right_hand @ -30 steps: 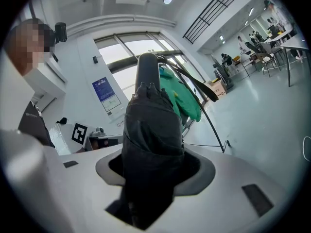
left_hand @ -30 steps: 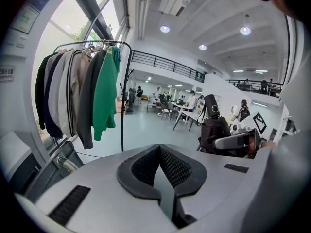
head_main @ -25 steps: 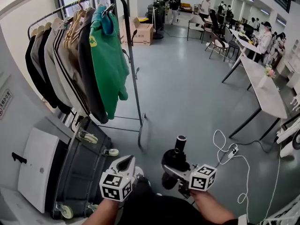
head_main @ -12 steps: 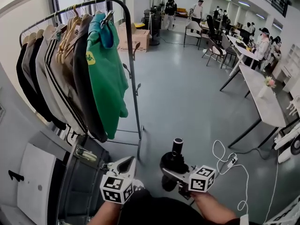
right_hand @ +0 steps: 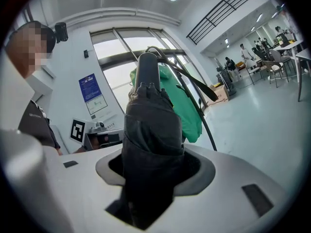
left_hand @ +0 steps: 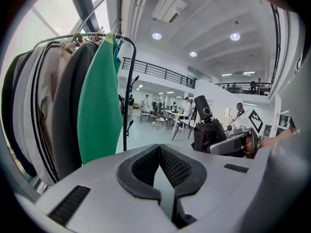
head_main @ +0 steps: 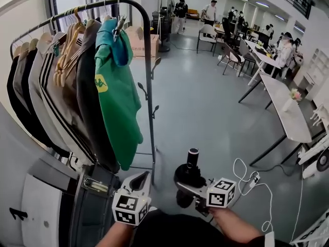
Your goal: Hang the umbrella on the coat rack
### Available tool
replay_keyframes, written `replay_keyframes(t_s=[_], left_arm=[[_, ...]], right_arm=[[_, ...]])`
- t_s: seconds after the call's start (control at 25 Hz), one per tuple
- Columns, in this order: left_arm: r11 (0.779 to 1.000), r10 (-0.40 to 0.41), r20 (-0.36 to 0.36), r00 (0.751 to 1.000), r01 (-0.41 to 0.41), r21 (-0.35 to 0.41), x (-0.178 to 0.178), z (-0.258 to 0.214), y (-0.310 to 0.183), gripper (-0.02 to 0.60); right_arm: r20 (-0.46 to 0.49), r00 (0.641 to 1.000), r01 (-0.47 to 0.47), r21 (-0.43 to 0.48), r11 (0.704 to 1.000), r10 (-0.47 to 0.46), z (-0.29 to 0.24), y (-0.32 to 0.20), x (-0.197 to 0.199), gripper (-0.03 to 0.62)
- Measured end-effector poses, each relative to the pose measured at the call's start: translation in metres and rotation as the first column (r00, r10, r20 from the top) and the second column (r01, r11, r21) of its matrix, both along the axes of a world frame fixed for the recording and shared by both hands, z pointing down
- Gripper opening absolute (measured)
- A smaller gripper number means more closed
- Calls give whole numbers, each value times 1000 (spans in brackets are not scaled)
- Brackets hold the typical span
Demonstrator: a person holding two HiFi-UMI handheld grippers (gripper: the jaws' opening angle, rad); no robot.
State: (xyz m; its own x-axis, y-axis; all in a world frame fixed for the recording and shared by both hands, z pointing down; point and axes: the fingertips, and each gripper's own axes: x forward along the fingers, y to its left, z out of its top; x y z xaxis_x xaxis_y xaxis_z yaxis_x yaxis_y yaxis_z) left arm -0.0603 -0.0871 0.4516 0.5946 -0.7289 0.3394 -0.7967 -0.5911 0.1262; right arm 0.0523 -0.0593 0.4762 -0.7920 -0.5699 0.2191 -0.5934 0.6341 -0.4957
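Umbrella (head_main: 190, 173), black and folded, is held clamped between the jaws of the right gripper (head_main: 186, 188), low in the head view, with its round end toward 12 o'clock. The left gripper (head_main: 140, 181) is noted at its 9 o'clock, jaws closed together on nothing. The coat rack (head_main: 149, 91), hung with a green jacket (head_main: 119, 102), is recorded at 11 o'clock.

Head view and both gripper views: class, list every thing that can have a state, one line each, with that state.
umbrella, folded, gripped in the right claw, not yet hung.
right claw, shut on the umbrella.
left claw, shut, empty.
coat rack, upright, rail hung with clothes, side hooks bare.
green top, hanging at the rail's end.
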Motion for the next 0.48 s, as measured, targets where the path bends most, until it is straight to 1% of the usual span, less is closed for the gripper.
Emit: replay_keyframes(t_s=[0.2,0.36,0.48], left_arm=[[1000,1,-21,1000,-1,0,-16,2,-32,15],[1000,17,-26,1000,-18,-9,-22,10,-52,15],[999,27,-21,999,-27,-26,-24,15,-63,15]], right_arm=[[-30,1000,-7,1,1000,7,-1,-32,-12,218],[-26,999,-23,8,1000,23,0,-56,-22,218],[-21,1000,-15,1,1000,15,1,-66,-31,218]])
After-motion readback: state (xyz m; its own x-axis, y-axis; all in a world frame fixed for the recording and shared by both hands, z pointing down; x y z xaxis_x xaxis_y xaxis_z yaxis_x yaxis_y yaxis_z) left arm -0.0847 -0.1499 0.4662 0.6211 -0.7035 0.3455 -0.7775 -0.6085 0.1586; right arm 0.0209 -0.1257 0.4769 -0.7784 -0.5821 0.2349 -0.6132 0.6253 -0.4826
